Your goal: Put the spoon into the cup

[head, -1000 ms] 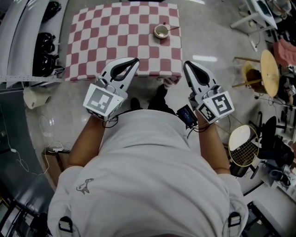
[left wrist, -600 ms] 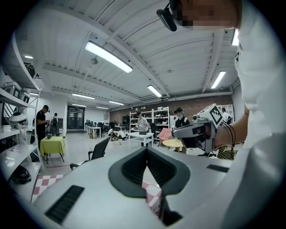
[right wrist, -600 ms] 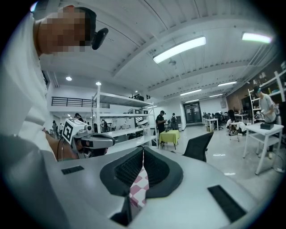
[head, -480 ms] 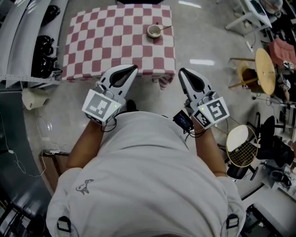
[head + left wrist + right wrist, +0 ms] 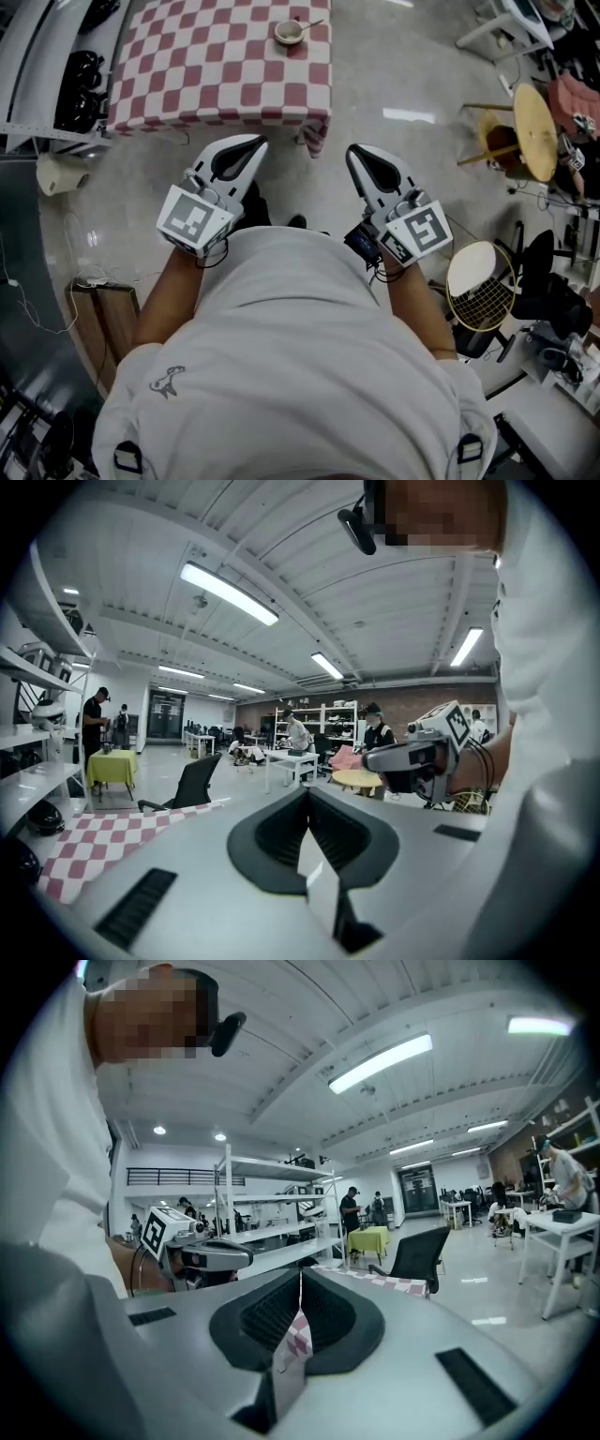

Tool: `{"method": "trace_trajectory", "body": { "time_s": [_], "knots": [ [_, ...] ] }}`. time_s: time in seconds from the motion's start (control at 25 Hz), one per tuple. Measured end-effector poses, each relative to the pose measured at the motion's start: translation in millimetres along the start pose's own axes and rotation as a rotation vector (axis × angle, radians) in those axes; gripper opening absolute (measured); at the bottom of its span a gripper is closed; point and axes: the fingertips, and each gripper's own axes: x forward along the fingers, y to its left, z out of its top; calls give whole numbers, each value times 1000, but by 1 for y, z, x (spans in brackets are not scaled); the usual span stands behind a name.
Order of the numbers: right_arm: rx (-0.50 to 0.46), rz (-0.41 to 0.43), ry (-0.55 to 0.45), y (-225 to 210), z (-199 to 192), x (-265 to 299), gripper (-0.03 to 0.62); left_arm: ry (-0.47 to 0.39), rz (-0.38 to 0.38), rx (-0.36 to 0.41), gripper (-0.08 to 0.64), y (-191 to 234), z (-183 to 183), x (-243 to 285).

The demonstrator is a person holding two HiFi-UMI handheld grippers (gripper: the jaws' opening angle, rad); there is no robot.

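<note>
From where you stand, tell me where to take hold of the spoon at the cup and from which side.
Grip the spoon by the thin handle that juts out past the rim of the cup on its right; the bowl end seems to sit inside the cup. Come from the right with the right gripper, now shut, jaws opened across the handle.

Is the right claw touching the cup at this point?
Apart. The head view shows the cup on the checkered table, with bare floor between it and the right claw.
</note>
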Motion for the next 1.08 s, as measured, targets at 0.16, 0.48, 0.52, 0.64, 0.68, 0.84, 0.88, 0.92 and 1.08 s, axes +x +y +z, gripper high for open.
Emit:
{"method": "trace_trajectory", "body": {
  "time_s": [0.16, 0.48, 0.52, 0.64, 0.68, 0.84, 0.88, 0.92, 1.08],
  "knots": [
    [-1, 9, -8, 13, -12, -34, 34, 17, -29, 6, 14, -43, -10, -4],
    [18, -3, -8, 30, -27, -79, 34, -13, -34, -20, 14, -85, -15, -16],
    [19, -5, -9, 31, -28, -82, 35, -20, -34, -22, 14, -86, -15, -18],
    [21, -7, -12, 32, -29, -86, 34, -29, -25, -25, 14, -87, -14, -21],
    [22, -7, -11, 32, -30, -86, 34, -34, -18, -27, 14, -86, -12, -22],
    [15, -3, -6, 34, -30, -83, 34, -53, 2, -21, 14, -83, -7, -24],
    [13, -1, -7, 35, -30, -83, 34, -55, 3, -20, 14, -83, -6, -25],
    [11, 1, -7, 36, -29, -82, 34, -56, 4, -20, 14, -83, -6, -26],
    [6, 5, -5, 40, -27, -82, 34, -60, 5, -27, 14, -84, -5, -31]
  ]
}}
